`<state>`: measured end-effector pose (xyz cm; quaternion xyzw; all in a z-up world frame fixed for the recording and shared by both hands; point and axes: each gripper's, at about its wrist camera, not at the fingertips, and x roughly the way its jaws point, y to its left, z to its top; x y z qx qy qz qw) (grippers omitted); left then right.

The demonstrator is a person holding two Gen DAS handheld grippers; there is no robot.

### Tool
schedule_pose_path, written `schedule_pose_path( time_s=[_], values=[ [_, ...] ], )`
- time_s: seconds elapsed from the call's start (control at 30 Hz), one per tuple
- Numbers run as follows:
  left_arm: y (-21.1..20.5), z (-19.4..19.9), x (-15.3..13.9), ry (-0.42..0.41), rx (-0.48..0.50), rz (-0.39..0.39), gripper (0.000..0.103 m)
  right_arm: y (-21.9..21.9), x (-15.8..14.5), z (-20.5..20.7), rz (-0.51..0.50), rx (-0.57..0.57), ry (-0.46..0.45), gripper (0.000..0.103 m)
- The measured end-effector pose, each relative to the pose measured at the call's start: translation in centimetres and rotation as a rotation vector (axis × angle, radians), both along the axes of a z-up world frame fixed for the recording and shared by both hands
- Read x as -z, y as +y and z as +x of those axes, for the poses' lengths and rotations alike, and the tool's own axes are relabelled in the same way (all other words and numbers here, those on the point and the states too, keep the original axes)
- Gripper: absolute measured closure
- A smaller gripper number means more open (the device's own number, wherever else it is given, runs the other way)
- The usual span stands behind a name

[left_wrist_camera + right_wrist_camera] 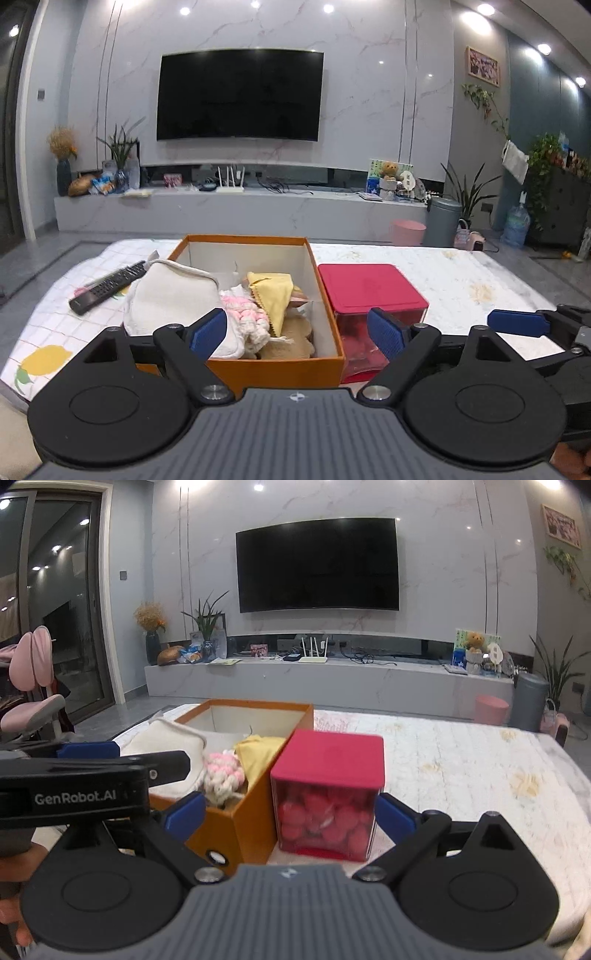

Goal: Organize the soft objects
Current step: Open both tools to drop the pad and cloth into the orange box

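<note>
Knitted pink-white toy (pixel 246 320) in orange cardboard box (pixel 280 365) | both grippers spread apart, empty

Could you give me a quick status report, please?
Left gripper and right gripper open, empty. Soft items piled in orange box. Red container beside it, lidded.

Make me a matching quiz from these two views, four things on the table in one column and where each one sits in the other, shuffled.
Things:
1. yellow cloth
2. remote control
3. red-lidded container
4. white pouch

Places:
A. on the tablecloth, left of the orange box
B. draped over the box's left rim
C. inside the box
D. right of the box, pink balls inside

Pairs: 1-C, 2-A, 3-D, 4-B
</note>
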<state>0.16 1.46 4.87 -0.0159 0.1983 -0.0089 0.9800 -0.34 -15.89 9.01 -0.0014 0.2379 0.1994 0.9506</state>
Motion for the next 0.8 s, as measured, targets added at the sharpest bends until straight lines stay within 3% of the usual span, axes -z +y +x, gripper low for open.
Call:
schedule_pose_path(
  time_s=[0.37,0.8],
  values=[
    [-0.5,-0.1,2.5,0.008,-0.025,0.001,0.003,-0.4,2.1,-0.5,-0.004,0.001,0.016,0.007],
    [-1.6,-0.3,3.3,0.031,-0.043,0.04,0.003,-0.6,3.6,-0.6,-0.016,0.016,0.022,0.008]
  ],
)
